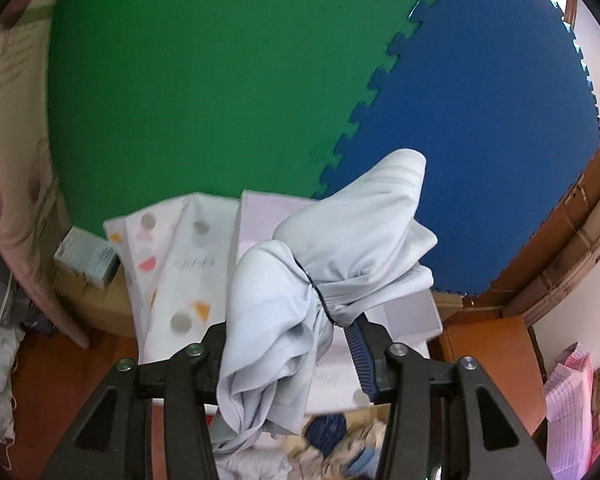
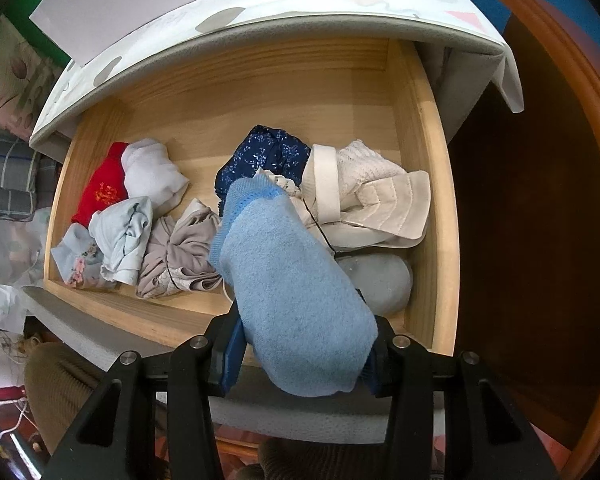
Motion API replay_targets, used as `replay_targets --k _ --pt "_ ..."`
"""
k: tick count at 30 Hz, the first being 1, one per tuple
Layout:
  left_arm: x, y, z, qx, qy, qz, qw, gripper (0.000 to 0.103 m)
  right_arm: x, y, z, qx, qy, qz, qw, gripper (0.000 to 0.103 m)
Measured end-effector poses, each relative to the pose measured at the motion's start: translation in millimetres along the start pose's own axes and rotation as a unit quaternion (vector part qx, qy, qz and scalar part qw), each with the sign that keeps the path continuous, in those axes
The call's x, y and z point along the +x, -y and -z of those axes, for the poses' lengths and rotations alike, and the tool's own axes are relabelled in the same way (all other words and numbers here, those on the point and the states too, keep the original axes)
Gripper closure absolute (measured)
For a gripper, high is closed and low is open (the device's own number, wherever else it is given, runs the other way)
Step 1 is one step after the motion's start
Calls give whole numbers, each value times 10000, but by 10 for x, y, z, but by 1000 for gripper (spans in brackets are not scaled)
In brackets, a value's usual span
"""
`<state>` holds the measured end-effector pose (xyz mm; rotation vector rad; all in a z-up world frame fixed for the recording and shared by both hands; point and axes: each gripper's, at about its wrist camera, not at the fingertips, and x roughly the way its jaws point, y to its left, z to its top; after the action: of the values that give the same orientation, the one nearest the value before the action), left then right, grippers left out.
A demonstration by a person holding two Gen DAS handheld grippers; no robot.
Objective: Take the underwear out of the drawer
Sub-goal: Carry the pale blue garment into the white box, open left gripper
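Black gripper arms fill the bottom of both views. In the right wrist view, the right gripper (image 2: 300, 354) is clamped on a light blue knit bundle (image 2: 296, 288), its blue pads (image 2: 232, 356) pressed against the bundle's lower end on both sides. The bundle's long axis runs from the jaws at bottom centre up and slightly left, and its ribbed cuff end points toward the middle of the frame. It is held over the front edge of the wooden drawer (image 2: 424, 152), which stands pulled out.

More rolled underwear is seen in the drawer: a red piece (image 2: 100, 188) and a white one (image 2: 152, 172) at centre left, a pale blue roll (image 2: 122, 236) and a beige roll (image 2: 184, 256) below them, a navy floral piece (image 2: 260, 156) at centre, and cream pieces (image 2: 376, 200) at centre right. A grey roll (image 2: 380, 280) lies just right of the held bundle.

In the left wrist view, the left gripper (image 1: 296, 350) is closed on a pale grey-blue garment (image 1: 324, 264), bound round its middle by a dark band. One end rises toward the upper right against the blue mat (image 1: 480, 140); the other hangs down between the fingers at bottom centre. The right pad (image 1: 360, 356) touches the cloth; the left pad is hidden by it. A green mat (image 1: 200, 80) fills the upper left.
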<state>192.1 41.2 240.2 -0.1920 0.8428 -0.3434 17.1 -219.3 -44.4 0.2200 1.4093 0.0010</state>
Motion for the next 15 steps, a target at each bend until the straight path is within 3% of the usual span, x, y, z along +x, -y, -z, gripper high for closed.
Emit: replay_targets --k 7,15 --pt "623 102 -395 -261 -261 27 9993 55 -9 50 5 91 -39 -153 9998 59" --pt "1473 156 -111 -16 -957 -386 9947 55 -19 60 1 120 -46 -188 9997 59"
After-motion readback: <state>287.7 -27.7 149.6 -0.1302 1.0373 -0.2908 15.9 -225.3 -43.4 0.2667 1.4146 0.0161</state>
